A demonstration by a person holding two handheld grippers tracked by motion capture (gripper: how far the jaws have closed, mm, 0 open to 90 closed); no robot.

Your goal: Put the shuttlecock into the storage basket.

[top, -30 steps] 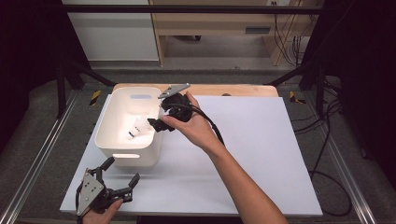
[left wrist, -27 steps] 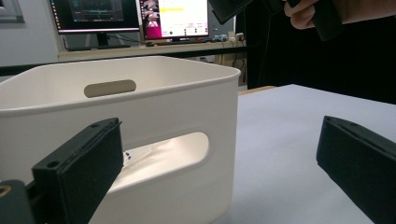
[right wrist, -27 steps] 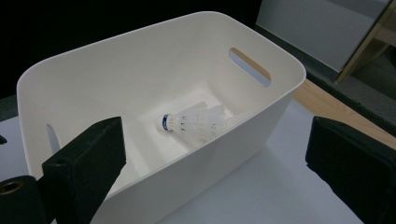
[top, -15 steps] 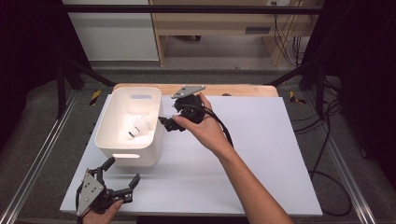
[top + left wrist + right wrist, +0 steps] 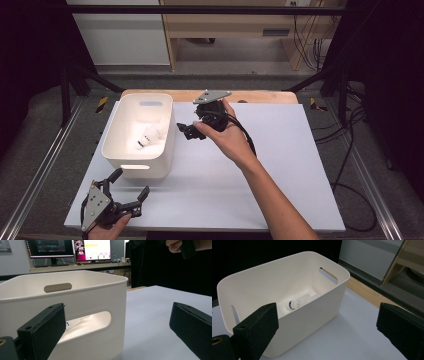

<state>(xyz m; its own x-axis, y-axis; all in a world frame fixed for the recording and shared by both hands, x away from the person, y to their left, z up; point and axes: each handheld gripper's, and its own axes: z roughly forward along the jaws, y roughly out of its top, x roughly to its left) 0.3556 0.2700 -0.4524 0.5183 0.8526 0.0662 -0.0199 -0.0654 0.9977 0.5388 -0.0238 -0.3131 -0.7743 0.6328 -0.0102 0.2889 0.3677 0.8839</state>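
Two spread, empty grippers are what I am steering: the right gripper (image 5: 191, 131) is hovering beside the white plastic bin (image 5: 165, 137) holding the feathered shuttlecock (image 5: 298, 302), risking clipping its rim, while the left gripper (image 5: 125, 192) is idling near the white worktop (image 5: 280, 165) edge.

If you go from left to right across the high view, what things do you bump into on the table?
Left gripper → white bin → shuttlecock inside the bin → right gripper, beside the bin.
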